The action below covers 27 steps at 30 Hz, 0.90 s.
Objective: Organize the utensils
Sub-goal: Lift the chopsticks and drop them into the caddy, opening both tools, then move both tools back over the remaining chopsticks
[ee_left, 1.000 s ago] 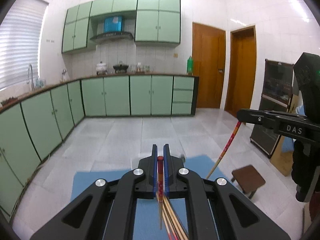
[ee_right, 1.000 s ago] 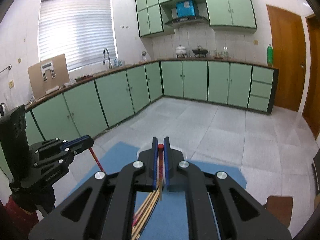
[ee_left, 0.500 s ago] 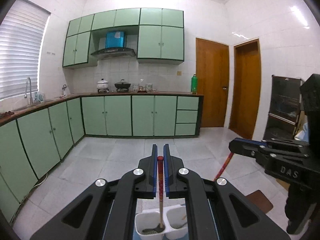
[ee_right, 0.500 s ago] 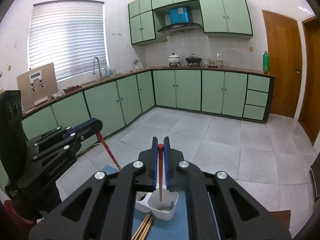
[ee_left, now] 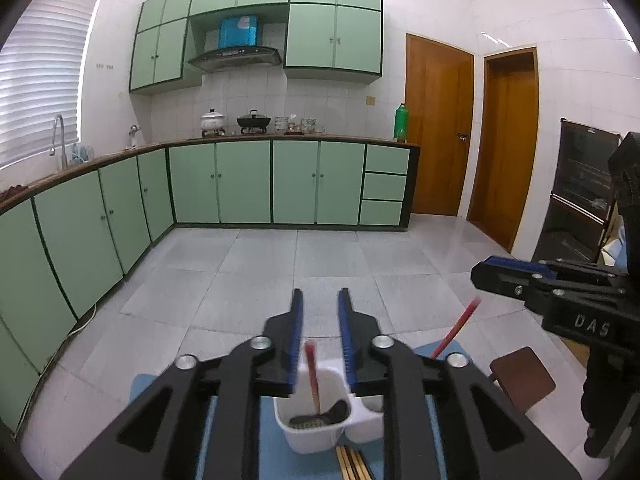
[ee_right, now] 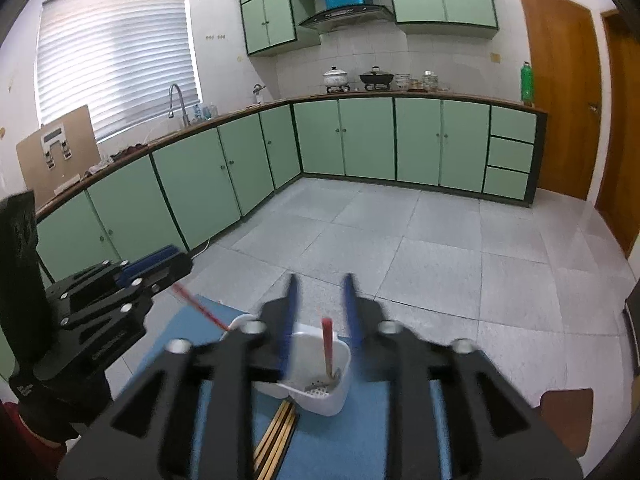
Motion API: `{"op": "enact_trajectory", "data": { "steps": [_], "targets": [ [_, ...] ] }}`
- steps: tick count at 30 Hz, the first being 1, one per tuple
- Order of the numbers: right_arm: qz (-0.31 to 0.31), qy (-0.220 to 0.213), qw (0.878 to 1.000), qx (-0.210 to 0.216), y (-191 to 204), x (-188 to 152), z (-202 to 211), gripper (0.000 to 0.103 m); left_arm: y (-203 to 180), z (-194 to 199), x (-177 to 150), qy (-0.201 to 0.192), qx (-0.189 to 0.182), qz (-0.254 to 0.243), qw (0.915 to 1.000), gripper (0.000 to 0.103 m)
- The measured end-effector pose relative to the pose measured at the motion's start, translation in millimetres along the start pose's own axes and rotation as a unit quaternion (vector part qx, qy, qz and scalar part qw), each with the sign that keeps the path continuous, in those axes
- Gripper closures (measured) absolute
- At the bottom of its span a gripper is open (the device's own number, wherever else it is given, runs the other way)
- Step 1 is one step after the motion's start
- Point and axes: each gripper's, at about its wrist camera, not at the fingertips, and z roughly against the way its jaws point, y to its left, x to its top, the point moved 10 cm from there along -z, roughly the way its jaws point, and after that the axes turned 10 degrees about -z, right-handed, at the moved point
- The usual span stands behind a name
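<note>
Left wrist view: left gripper (ee_left: 319, 304) fingers are spreading, chopstick (ee_left: 312, 374) standing free in the white holder (ee_left: 310, 436). Right gripper (ee_right: 320, 292) fingers are likewise spreading around its chopstick (ee_right: 327, 346).

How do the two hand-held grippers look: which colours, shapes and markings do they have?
Both are matte black plastic. The left gripper and the right gripper each have two slim fingers lined with blue pads and round silver screws at the joints. Seen from the side, the right one carries white letters "DAS".

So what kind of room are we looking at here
A home kitchen, most likely: pale green base cabinets under a brown wooden countertop, a curved metal sink tap, and a white lidded pot on a stove beneath a range hood.
</note>
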Motion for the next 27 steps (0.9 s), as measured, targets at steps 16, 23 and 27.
{"op": "enact_trajectory", "data": {
  "steps": [16, 23, 27],
  "targets": [
    [-0.047, -0.012, 0.999, -0.019, -29.6, -122.8, 81.8, 0.009, -16.0, 87.4, -111.2, 0.044, 0.008, 0.030, 0.9986, 0.033],
    [-0.067, 0.034, 0.996, -0.044, -32.8, -217.6, 81.1, 0.009, -32.4, 95.0, -198.3, 0.112, 0.014, 0.034, 0.9930, 0.033],
    [-0.081, 0.061, 0.994, -0.047, -29.5, -259.9, 75.0, 0.009, -37.8, 92.3, -243.4, 0.154, 0.016, 0.038, 0.9872, 0.033]
  ]
}}
